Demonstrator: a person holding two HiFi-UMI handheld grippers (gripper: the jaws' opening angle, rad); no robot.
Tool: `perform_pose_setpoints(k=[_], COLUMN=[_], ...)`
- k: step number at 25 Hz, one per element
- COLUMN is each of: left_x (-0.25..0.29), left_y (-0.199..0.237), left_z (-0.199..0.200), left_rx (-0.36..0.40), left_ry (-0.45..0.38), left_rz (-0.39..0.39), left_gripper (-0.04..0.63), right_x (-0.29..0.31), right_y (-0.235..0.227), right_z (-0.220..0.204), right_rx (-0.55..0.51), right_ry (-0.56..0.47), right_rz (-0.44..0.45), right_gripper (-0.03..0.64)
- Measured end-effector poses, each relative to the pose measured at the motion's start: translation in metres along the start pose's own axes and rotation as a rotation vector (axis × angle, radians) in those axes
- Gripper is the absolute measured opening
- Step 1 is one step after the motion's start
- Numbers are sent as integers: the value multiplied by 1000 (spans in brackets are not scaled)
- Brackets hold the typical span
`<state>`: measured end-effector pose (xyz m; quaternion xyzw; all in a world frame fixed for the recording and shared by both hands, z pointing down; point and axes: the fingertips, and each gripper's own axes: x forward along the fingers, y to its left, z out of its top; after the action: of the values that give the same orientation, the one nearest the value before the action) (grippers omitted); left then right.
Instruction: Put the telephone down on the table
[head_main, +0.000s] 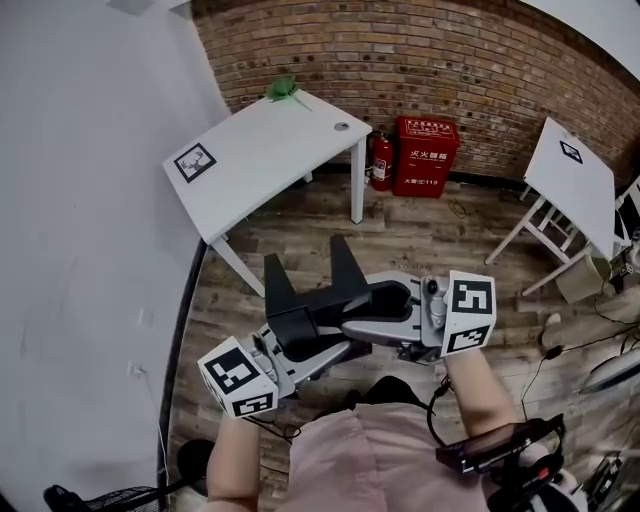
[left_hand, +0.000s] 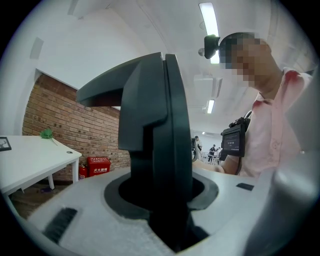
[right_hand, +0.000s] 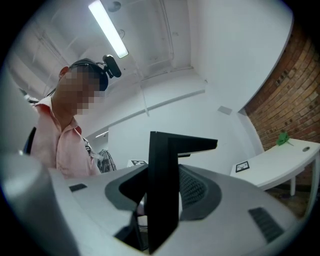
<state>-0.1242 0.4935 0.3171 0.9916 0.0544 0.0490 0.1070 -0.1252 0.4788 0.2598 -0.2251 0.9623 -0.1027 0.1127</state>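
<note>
I carry a grey telephone (head_main: 388, 312) in the air over the wooden floor, in front of the person's body. My left gripper (head_main: 298, 322) is shut on its left end and my right gripper (head_main: 362, 298) on its right end. Each black upper jaw stands upright over the grey body. In the left gripper view the telephone (left_hand: 85, 210) fills the lower frame, with the left gripper (left_hand: 162, 200) clamped at a dark recess. The right gripper view shows the telephone (right_hand: 240, 200) the same way, held by the right gripper (right_hand: 160, 202). The white table (head_main: 270, 150) stands ahead to the left.
On the table are a square marker card (head_main: 195, 161) and a green object (head_main: 282, 90) at its far corner. A red fire extinguisher (head_main: 381, 160) and a red box (head_main: 426, 155) stand against the brick wall. A second white table (head_main: 575, 170) stands at the right.
</note>
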Motion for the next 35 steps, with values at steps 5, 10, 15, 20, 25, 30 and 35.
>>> perform_pose_setpoints(k=[5, 10, 15, 20, 25, 30, 35], left_x=[6, 27, 57, 85, 111, 130, 134], left_y=[31, 70, 127, 187, 242, 280, 309], left_z=[-2, -11, -6, 1, 15, 31, 46], left_rx=[-37, -70, -110, -147, -163, -161, -148], left_ry=[6, 22, 33, 43, 44, 41, 43], left_rz=[-7, -12, 4, 39, 73, 113, 156], left_gripper=[169, 169, 169, 169, 169, 169, 169], right_x=[5, -4, -13, -18, -22, -25, -17], right_y=[-34, -79, -145, -213, -273, -315, -341], right_z=[-2, -9, -2, 8, 23, 41, 55], right_rx=[31, 67, 109, 148, 169, 172, 168], right_ry=[3, 0, 6, 11, 18, 18, 12], right_rz=[-16, -28, -21, 7, 33, 72, 118], right_gripper=[175, 175, 175, 175, 175, 176, 176])
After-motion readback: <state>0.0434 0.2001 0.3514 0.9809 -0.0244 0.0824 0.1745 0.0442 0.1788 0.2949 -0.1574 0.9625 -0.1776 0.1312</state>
